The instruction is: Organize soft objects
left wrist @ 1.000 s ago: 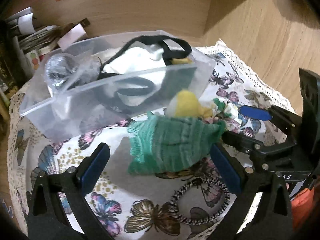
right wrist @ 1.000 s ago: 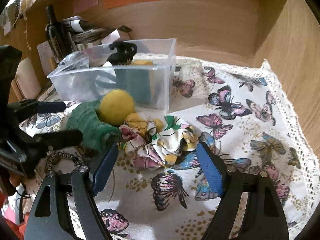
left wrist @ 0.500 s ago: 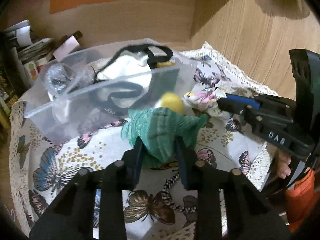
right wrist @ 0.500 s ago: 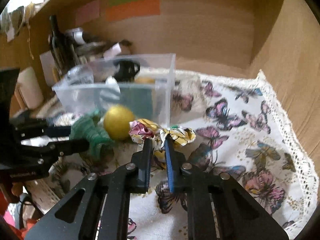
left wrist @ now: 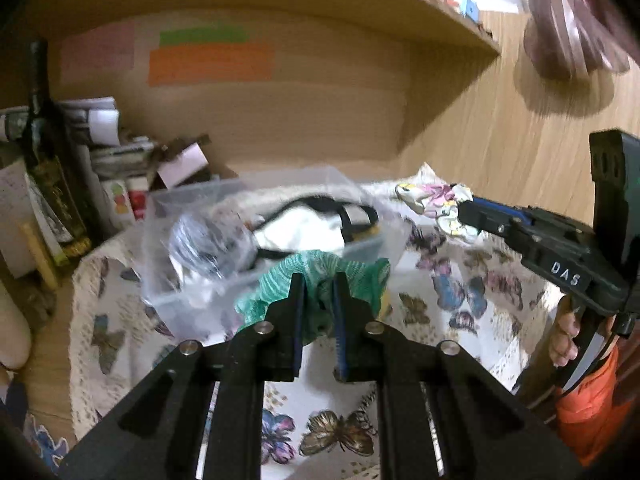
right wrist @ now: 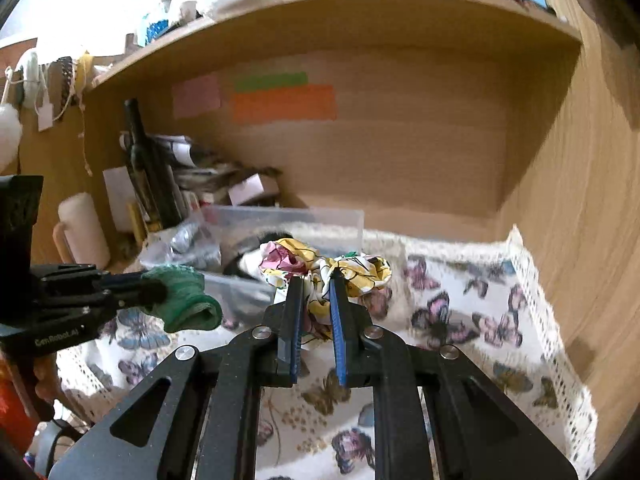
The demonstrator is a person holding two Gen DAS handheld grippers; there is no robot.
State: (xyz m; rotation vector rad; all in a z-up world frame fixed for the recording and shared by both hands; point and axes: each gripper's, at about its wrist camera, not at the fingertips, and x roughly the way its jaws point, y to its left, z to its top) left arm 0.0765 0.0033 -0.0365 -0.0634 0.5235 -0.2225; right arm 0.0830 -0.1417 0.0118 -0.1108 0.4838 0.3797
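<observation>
My left gripper is shut on a green knitted sock and holds it up in front of the clear plastic bin. It also shows in the right wrist view. My right gripper is shut on a floral fabric scrunchie and holds it above the butterfly cloth, near the bin's right end. The scrunchie also shows in the left wrist view. The bin holds black straps, white fabric and a crumpled silver bag.
A butterfly-print cloth with a lace edge covers the shelf floor. A dark bottle, papers and small boxes stand at the back left. Wooden walls close the back and right. A striped hair tie lies under my left gripper.
Both grippers have lifted their objects off the cloth, up toward the bin. The yellow ball is no longer in view.
</observation>
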